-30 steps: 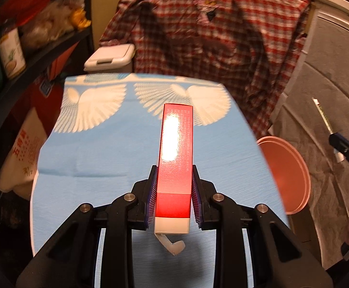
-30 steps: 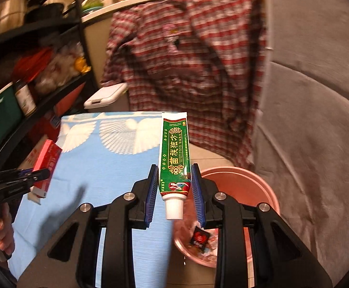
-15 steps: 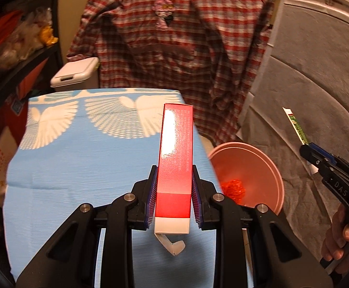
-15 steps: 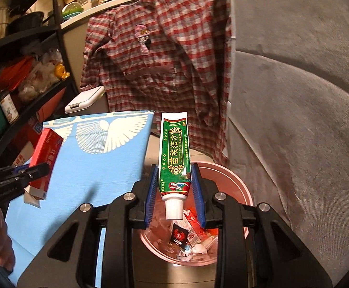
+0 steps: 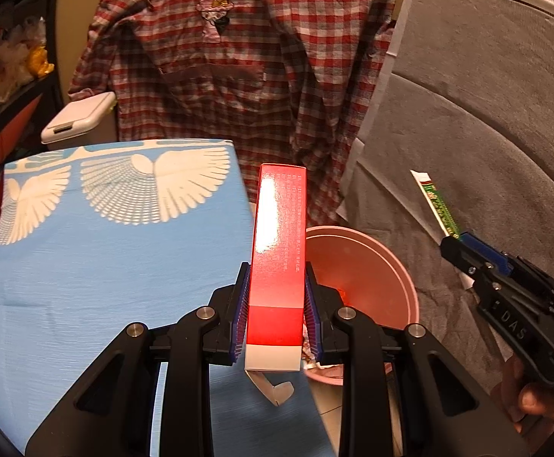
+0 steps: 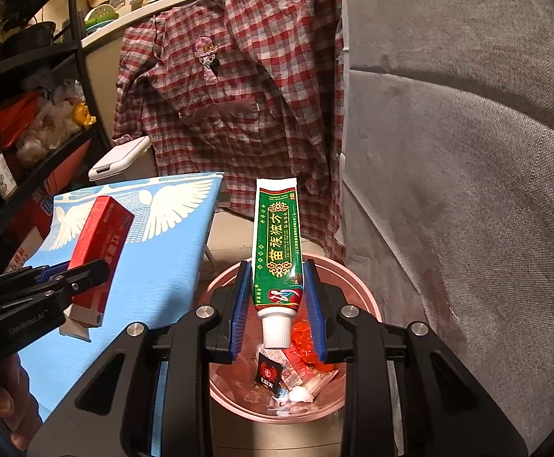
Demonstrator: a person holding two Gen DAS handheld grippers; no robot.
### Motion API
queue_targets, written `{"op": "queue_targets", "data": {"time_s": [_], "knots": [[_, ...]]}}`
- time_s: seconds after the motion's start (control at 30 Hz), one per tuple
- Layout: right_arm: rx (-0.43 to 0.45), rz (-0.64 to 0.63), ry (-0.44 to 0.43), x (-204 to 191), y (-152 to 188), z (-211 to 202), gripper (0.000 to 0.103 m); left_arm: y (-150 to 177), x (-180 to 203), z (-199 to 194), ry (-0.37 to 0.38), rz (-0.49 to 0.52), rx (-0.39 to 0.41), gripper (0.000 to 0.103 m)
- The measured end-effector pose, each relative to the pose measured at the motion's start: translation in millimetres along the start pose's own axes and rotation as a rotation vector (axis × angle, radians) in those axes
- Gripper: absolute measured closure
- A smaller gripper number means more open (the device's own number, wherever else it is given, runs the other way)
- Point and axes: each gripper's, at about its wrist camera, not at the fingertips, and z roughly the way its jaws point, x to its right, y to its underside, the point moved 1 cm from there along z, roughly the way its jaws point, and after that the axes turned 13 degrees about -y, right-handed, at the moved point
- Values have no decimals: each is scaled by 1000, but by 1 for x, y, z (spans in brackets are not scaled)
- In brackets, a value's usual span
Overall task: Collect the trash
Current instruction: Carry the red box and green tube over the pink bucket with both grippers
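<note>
My left gripper (image 5: 275, 304) is shut on a long red carton (image 5: 278, 243) with a white open end flap, held over the right edge of the blue table beside the pink bin (image 5: 372, 266). My right gripper (image 6: 278, 304) is shut on a green tube (image 6: 277, 251) with a white cap, held directly above the pink bin (image 6: 368, 304), which holds wrappers and other scraps. The right gripper with its tube (image 5: 435, 205) shows at the right of the left wrist view. The left gripper with the carton (image 6: 101, 240) shows at the left of the right wrist view.
A blue cloth with white wing prints (image 5: 105, 228) covers the table left of the bin. A red plaid shirt (image 5: 238, 57) hangs behind. A grey padded surface (image 6: 467, 152) fills the right. Dark shelves with jars and bags (image 6: 29, 114) and a white lidded box (image 5: 79, 118) stand at the left.
Both grippers moved right toward the pink bin. The tube now hangs over the bin's middle and the carton has reached the table's right edge next to the bin. Both grips held.
</note>
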Motion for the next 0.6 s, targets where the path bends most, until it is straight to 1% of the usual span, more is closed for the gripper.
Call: {"op": "queue_targets", "data": {"time_s": [0.4,0.6], "knots": [[-23,15,16,13,3,12,75,1,31,20,33,15,-21,77],[-35,28,19,20,4,18,75,1,36,30,46,9,-35,77]]}}
